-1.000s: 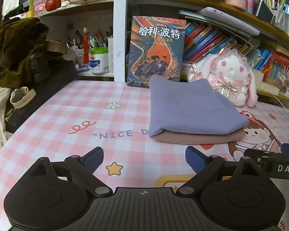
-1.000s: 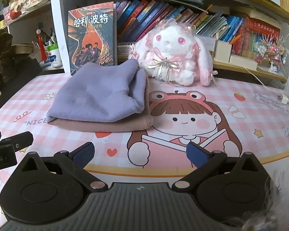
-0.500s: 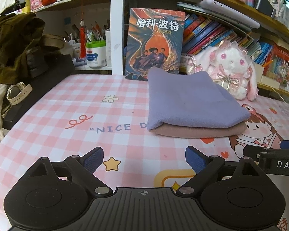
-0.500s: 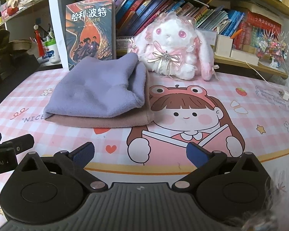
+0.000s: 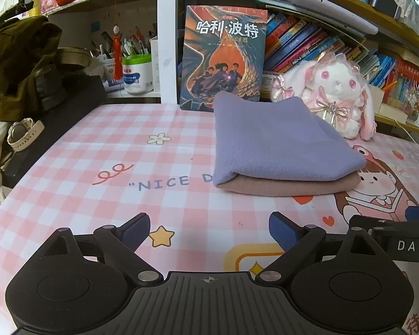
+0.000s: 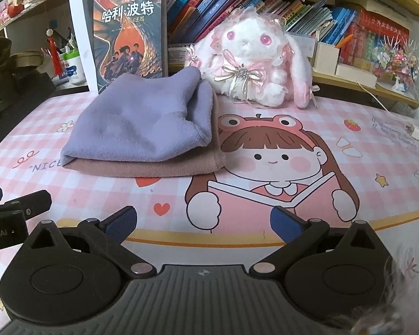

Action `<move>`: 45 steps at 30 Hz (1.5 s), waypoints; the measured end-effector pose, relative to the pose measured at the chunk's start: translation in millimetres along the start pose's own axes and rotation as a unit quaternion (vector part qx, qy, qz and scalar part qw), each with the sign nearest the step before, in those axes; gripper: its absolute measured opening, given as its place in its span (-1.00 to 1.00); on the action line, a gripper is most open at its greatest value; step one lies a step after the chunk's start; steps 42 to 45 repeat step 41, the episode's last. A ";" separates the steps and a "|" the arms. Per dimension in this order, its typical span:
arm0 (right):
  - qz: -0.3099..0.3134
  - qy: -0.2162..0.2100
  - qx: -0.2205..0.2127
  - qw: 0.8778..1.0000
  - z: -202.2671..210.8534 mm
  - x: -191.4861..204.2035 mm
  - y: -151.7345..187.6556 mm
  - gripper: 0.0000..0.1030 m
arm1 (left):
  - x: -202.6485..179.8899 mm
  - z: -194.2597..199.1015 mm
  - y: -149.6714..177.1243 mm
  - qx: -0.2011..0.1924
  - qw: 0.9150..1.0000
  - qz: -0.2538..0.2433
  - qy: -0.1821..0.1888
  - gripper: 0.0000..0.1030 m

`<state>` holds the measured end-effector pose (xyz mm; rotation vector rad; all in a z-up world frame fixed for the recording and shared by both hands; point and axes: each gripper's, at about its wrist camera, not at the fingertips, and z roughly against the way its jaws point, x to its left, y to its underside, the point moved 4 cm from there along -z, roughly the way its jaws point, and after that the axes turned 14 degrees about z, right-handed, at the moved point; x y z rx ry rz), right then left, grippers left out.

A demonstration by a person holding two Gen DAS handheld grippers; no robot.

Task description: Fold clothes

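Note:
A folded lilac cloth [image 5: 279, 142] [image 6: 148, 122] lies on top of a folded dusty-pink cloth [image 5: 293, 187] [image 6: 153, 167], stacked on the pink checked table mat [image 5: 125, 173] [image 6: 265, 195]. My left gripper [image 5: 209, 229] hovers open near the mat's front, well short of the stack, with nothing between its blue pads. My right gripper [image 6: 204, 224] is open too, in front and to the right of the stack, over the cartoon girl print. Each gripper's side shows at the edge of the other's view.
A plush white rabbit [image 5: 338, 97] [image 6: 254, 64] sits behind the stack, beside an upright book [image 5: 223, 55] [image 6: 131, 33]. Bookshelves line the back. An olive bag [image 5: 16, 67] and a watch [image 5: 22, 134] lie at left. A charger cable [image 6: 399, 128] lies at right.
Both grippers have drifted slightly, so the stack sits a little lower and closer in each view. The cloths have not moved and both grippers stay open.

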<state>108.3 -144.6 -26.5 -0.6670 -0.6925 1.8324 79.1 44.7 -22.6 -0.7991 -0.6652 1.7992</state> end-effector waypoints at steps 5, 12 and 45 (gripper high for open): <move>-0.003 0.000 0.003 1.000 -0.7 0.8 0.7 1.00 | 0.4 -0.9 -0.1 0.003 1.000 0.001 -0.001 0.83; -0.004 -0.001 0.003 1.000 -0.7 2.0 1.1 1.00 | 1.7 -1.0 -0.7 0.002 1.000 0.002 -0.007 0.83; -0.007 -0.002 0.011 1.000 -7.3 2.2 3.0 1.00 | 1.2 -9.2 -1.1 0.014 1.000 -0.003 -0.016 0.93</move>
